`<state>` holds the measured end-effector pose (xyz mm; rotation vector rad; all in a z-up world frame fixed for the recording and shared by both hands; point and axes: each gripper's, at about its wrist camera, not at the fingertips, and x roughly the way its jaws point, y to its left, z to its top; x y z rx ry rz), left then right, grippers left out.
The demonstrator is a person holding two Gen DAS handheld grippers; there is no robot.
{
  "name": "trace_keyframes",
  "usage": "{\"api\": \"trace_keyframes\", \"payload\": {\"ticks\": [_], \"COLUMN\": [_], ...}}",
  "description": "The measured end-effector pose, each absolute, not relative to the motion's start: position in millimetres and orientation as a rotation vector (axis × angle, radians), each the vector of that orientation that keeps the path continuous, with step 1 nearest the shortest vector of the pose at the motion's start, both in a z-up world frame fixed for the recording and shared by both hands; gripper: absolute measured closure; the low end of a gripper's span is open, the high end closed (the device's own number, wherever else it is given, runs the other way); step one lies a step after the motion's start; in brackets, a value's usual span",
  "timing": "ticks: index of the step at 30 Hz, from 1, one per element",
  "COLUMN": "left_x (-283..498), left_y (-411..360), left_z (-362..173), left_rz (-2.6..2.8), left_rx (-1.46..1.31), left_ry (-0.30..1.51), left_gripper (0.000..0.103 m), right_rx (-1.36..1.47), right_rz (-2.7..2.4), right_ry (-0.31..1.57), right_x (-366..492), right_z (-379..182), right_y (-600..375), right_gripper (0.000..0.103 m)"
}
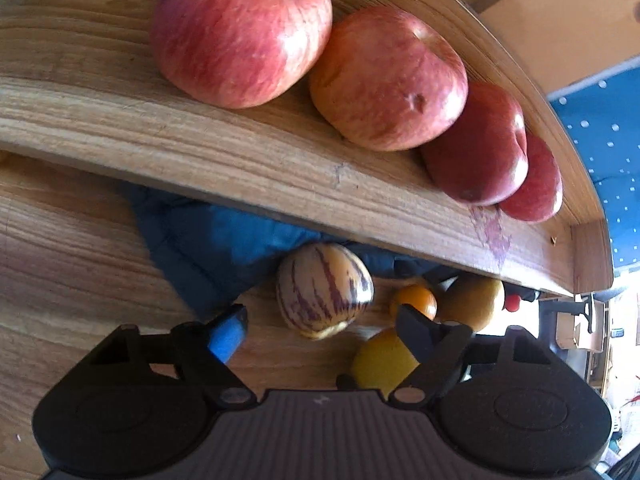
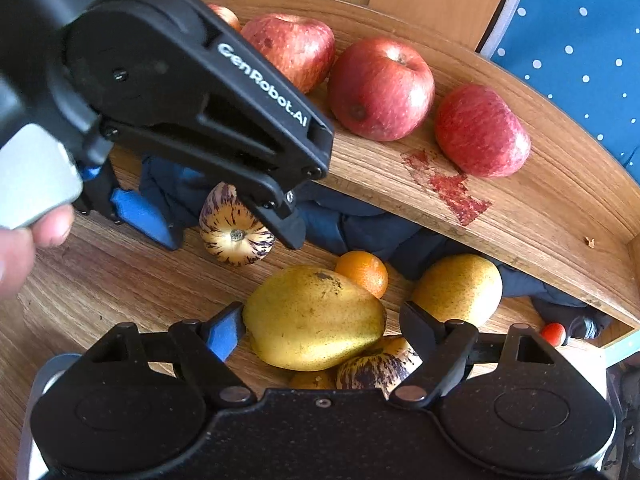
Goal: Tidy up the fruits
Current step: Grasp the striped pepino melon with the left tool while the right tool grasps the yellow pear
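Note:
Several red apples (image 1: 240,32) (image 2: 380,88) line the upper wooden shelf (image 1: 200,152). On the lower wooden surface (image 2: 100,280), a purple-striped pepino melon (image 1: 324,290) (image 2: 236,232) sits between the spread fingers of my left gripper (image 1: 322,324) (image 2: 231,240), which is open. My right gripper (image 2: 320,318) is open around a yellow pear (image 2: 312,320); its blue pad touches the pear's left side and the right finger stands just clear. An orange (image 2: 362,272) (image 1: 414,300), a second pear (image 2: 460,288) and another striped melon (image 2: 376,368) lie close by.
A crumpled dark blue cloth (image 2: 360,224) (image 1: 208,248) lies under the upper shelf's front edge. A red stain (image 2: 448,184) marks that shelf. A person's hand (image 2: 24,248) holds the left gripper. A small red object (image 2: 554,334) sits at the right end.

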<state>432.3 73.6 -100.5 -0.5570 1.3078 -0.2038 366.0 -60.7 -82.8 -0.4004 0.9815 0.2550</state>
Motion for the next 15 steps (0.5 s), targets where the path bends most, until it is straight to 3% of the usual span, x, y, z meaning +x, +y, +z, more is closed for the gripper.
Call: {"api": "trace_keyframes", "payload": {"ticks": [4, 6, 15], "left_x": [435.2, 435.9, 429.9], "left_y": [78.3, 78.4, 80.8], "left_z": [-100.1, -100.5, -99.0], "left_rz": [-0.206, -0.21, -0.217], "left_rx": [-0.563, -0.557, -0.532], "left_ry": [1.294, 1.291, 1.279], "left_gripper": [0.034, 0.045, 0.047], "right_rx": [-0.404, -0.408, -0.415], "right_rz": [0.259, 0.255, 0.249], "right_ry": [0.992, 0.989, 0.948], "right_x": [366.5, 365.8, 347.2], "right_z": [-82.8, -83.2, -80.5], "right_y": [-58.3, -57.0, -49.5], "right_gripper": [0.025, 0.026, 0.026]}}
